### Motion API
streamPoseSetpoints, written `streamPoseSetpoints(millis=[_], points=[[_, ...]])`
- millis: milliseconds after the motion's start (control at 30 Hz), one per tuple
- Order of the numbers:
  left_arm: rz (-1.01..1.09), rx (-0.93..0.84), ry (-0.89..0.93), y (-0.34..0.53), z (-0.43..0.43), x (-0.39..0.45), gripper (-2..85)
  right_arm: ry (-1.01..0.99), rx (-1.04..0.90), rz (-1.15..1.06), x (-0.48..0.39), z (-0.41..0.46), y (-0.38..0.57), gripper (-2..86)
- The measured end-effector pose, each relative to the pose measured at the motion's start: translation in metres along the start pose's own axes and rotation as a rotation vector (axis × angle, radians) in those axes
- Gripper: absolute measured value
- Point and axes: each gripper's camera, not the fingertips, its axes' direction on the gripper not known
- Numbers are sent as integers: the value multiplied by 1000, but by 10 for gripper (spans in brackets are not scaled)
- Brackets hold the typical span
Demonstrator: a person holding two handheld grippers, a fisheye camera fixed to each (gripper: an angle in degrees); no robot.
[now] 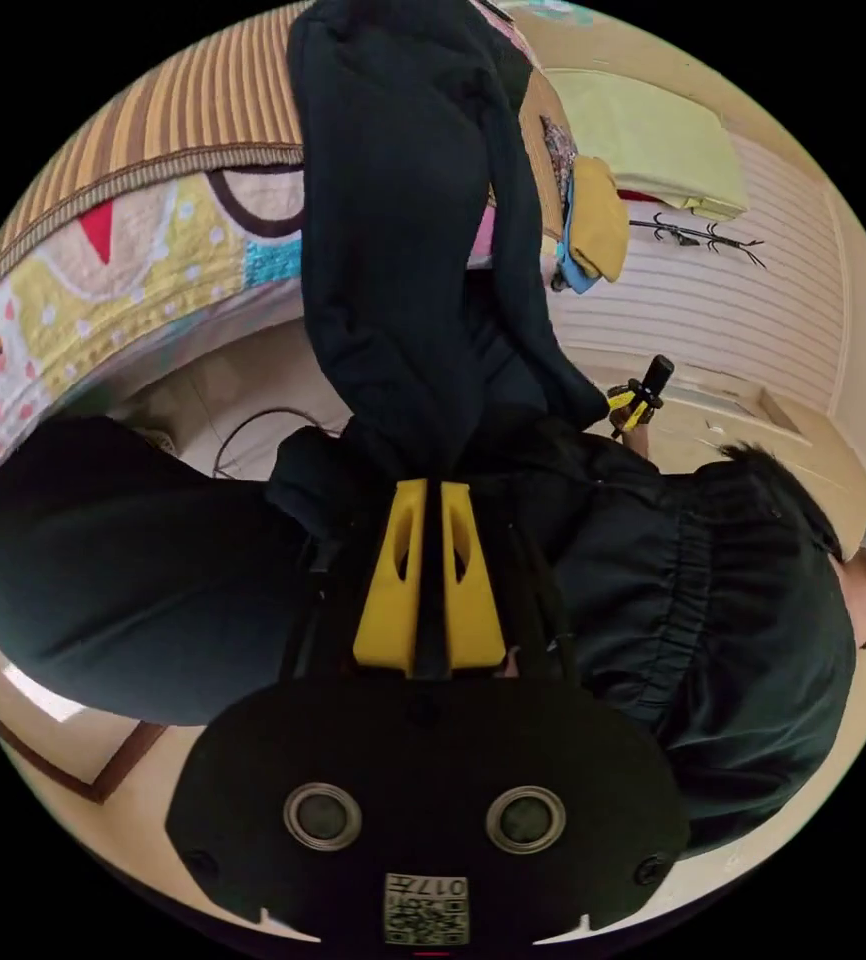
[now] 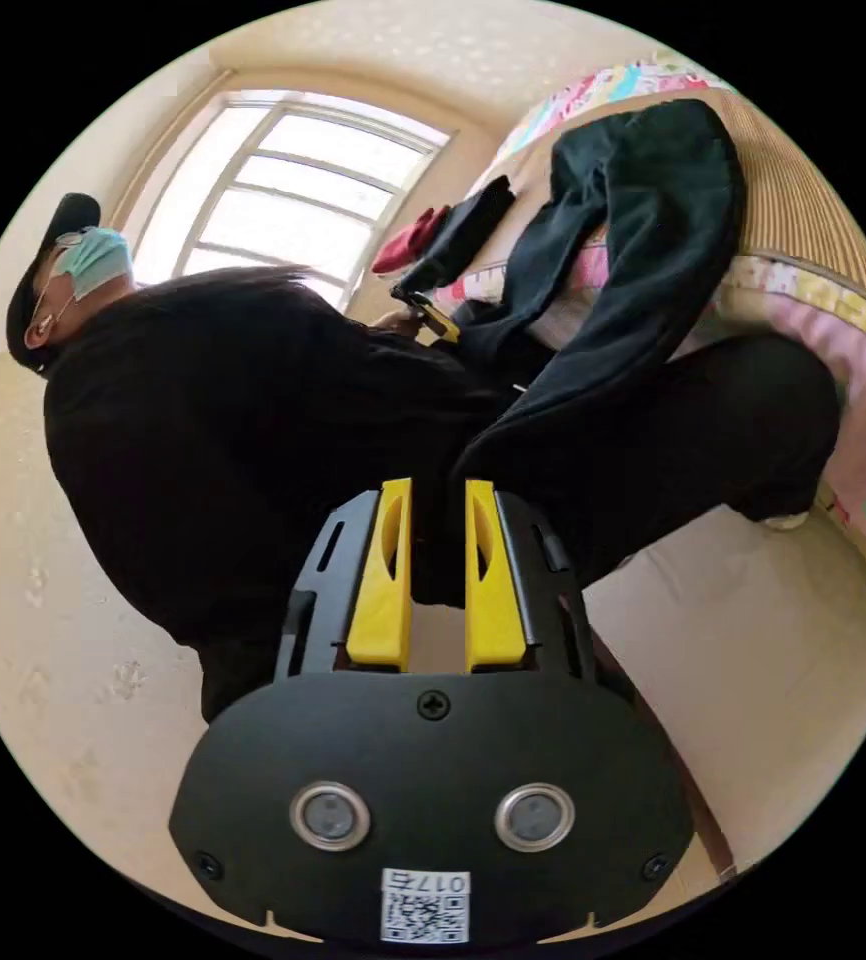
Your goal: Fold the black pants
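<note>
Black pants point(image 1: 403, 250) pinched in both hand-held grippers (draped off the bed point(image 1: 153, 200))

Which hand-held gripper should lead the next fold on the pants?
Probably left: the left hand-held gripper is shut on the pants. The right one shows a gap between its jaws.

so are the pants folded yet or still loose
Still loose. The pants hang unfolded off the bed, one end up on it, the other pinched in the left gripper and the right gripper.
</note>
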Motion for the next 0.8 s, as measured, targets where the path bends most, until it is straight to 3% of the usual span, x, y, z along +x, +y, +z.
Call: streamPoseSetpoints(millis=[133, 267, 433, 633, 700, 733, 800], points=[[-80, 348, 79, 4, -100, -12, 69, -45, 22, 205, 66, -31, -49, 82], [-92, 555, -13, -51, -192, 3, 113, -90, 293, 108, 110, -107, -166, 84], [-164, 640, -84, -171, -270, -3, 160, -29, 524, 236, 189, -171, -336, 149], [-245, 703, 131, -295, -315, -45, 150, -56, 615, 415, 273, -184, -496, 175], [-207, 678, 256, -316, -303, -51, 115, -162, 638, 429, 286, -173, -515, 125], [-184, 670, 307, -319, -292, -50, 80, -169, 634, 418, 283, -169, -516, 99], [1, 686, 399, -305, -278, -37, 61, -284, 585, 97, 233, -157, -509, 64]])
